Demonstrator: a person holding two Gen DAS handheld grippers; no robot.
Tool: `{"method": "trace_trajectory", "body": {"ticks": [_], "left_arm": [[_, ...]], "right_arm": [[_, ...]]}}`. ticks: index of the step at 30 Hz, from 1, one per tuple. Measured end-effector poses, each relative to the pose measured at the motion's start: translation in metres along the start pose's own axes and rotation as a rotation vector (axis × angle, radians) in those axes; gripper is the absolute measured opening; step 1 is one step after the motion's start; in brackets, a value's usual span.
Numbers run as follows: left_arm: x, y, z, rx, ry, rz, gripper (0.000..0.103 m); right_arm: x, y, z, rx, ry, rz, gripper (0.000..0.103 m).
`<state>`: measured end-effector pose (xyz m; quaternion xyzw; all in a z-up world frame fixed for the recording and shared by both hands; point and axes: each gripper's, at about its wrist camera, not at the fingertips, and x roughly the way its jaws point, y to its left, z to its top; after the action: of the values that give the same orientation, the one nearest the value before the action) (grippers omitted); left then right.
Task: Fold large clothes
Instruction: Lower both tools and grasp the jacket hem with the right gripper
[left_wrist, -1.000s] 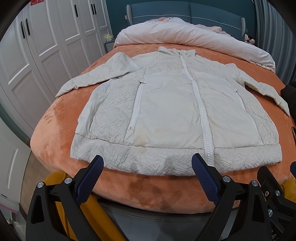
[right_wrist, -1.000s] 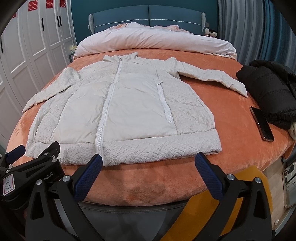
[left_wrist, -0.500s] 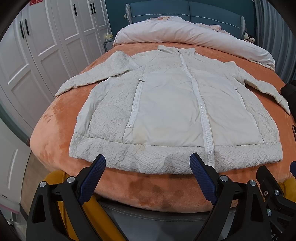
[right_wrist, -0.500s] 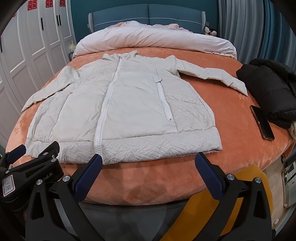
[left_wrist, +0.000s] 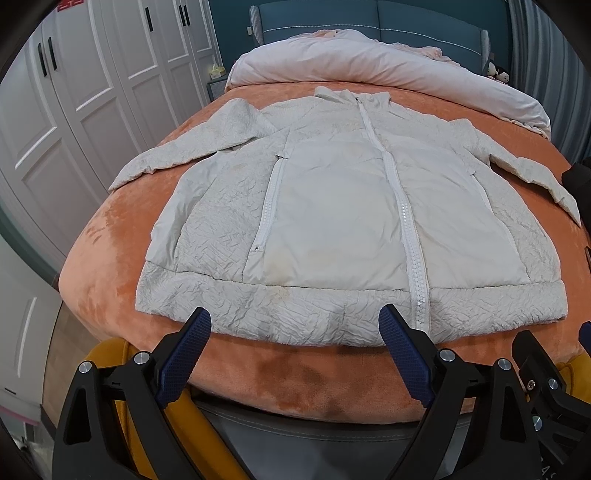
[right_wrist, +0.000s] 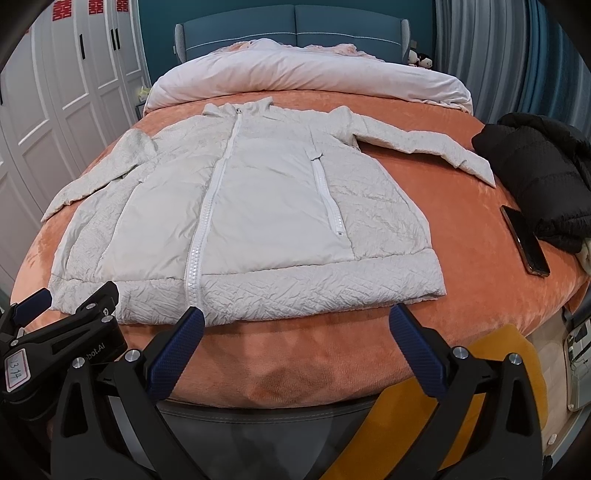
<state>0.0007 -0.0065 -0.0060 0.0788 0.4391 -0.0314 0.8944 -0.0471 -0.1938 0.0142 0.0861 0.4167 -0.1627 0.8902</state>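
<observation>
Lower left of the right wrist view: white tag (right_wrist: 16, 370) on the left tool (right_wrist: 55, 332), handwritten "13.14"; beside it, printed "bot.AI", start cut off. Upper left: red double-happiness signs (right_wrist: 95, 6) on wardrobe doors (right_wrist: 55, 74).

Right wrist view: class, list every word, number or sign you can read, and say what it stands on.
"13.14": white tag on the left hand-held gripper.
"bot.AI": that gripper's black body; earlier letters hidden.
Red double-happiness signs: wardrobe doors.
Nothing else readable.
</observation>
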Motion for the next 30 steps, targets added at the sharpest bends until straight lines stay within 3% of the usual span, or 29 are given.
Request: {"method": "trace_trajectory", "body": {"ticks": [10,19,26,30], "left_arm": [[0.009,-0.001,0.004,0.009,0.012,-0.006,0.091],[0.03,0.004,0.033,-0.016,0.006,0.026,0.091],[0.06,-0.001,0.062,-0.013,0.02,0.041,0.091],[0.084,-0.001,0.086,-0.001,0.022,0.051,0.091]], "right_arm": [[0.009,-0.002,0.003,-0.005,0.02,0.009,0.098],[0.035,-0.011,0.021,0.002,0.058,-0.004,0.098],[0.069,-0.022,0.047,0.01,0.08,-0.003,0.098],[0.106,-0.064,0.081,0.067,0.078,0.006,0.098]]}}
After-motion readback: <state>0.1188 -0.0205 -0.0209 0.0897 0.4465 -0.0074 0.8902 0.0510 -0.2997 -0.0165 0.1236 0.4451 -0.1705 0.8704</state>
